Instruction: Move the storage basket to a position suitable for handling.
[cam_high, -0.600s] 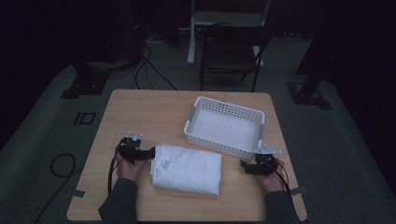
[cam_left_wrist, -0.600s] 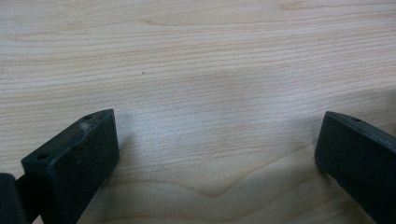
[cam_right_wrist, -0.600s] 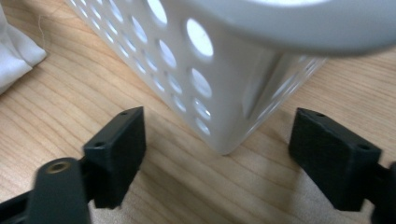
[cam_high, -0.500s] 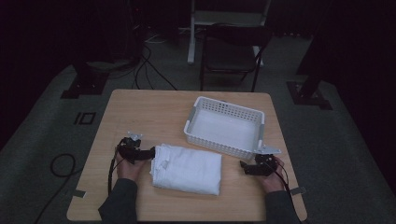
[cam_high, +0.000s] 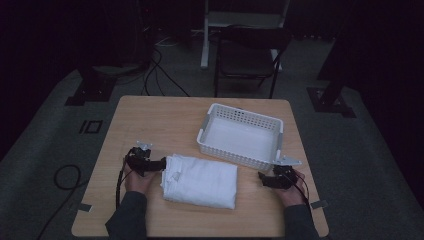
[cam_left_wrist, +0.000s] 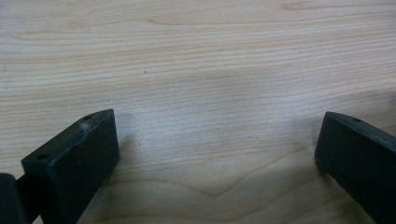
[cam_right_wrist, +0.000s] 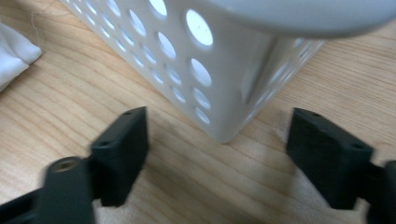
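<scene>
flanking a folded white cloth (cam_high: 201, 181) lying on the table (cam_high: 165, 120) just in front of a white perforated basket (cam_high: 242, 136), a person is resting both tools low. the left gripper (cam_high: 161, 164), jaws wide and empty, is sitting at the cloth's left edge, seemingly ready to take it; the right gripper (cam_high: 262, 178), also open and empty, is facing the basket's near corner.

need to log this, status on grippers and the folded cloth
Left gripper open at folded white cloth. Right gripper open, empty, by white basket corner. Nothing in the way.
</scene>
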